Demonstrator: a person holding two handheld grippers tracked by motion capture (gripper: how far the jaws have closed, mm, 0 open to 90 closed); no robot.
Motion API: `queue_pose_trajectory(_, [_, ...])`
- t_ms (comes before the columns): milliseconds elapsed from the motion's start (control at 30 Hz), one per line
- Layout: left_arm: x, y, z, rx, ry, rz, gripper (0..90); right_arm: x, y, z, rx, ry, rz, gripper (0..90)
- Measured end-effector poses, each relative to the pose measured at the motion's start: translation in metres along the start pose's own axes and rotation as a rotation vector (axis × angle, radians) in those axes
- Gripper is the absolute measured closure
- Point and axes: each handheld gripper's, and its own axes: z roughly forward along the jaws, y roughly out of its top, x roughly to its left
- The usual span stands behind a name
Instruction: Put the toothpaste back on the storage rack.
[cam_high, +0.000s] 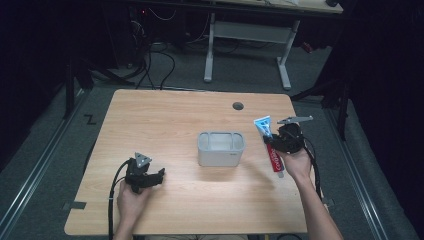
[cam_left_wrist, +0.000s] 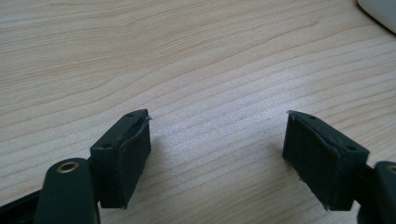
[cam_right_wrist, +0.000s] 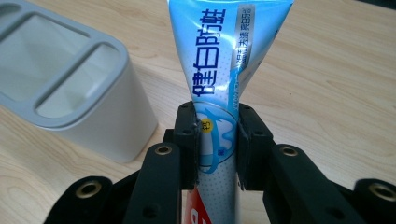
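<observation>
A toothpaste tube, blue at its flat end and red toward the cap, is held off the wooden table at the right. My right gripper is shut on its middle; in the right gripper view both pads press the tube at my right gripper. A grey holder with divided compartments stands at the table's centre, left of the tube, and shows as the holder. My left gripper rests near the front left, open, with bare wood between the jaws of my left gripper.
A round cable hole sits near the table's far edge. Behind the table stands a white desk frame with cables on the floor. A corner of the holder shows at the top right of the left gripper view.
</observation>
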Motion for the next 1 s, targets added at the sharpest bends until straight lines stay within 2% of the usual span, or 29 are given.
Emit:
queue_pose_trajectory(200, [0.0, 0.0, 0.0, 0.0, 0.0, 0.001, 23.5, 0.01, 0.004, -0.01, -0.031, 0.03, -0.031, 73.2])
queue_pose_trajectory(1000, [0.0, 0.0, 0.0, 0.0, -0.001, 0.003, 23.1, 0.033, 0.015, -0.033, -0.136, 0.138, -0.072, 73.3])
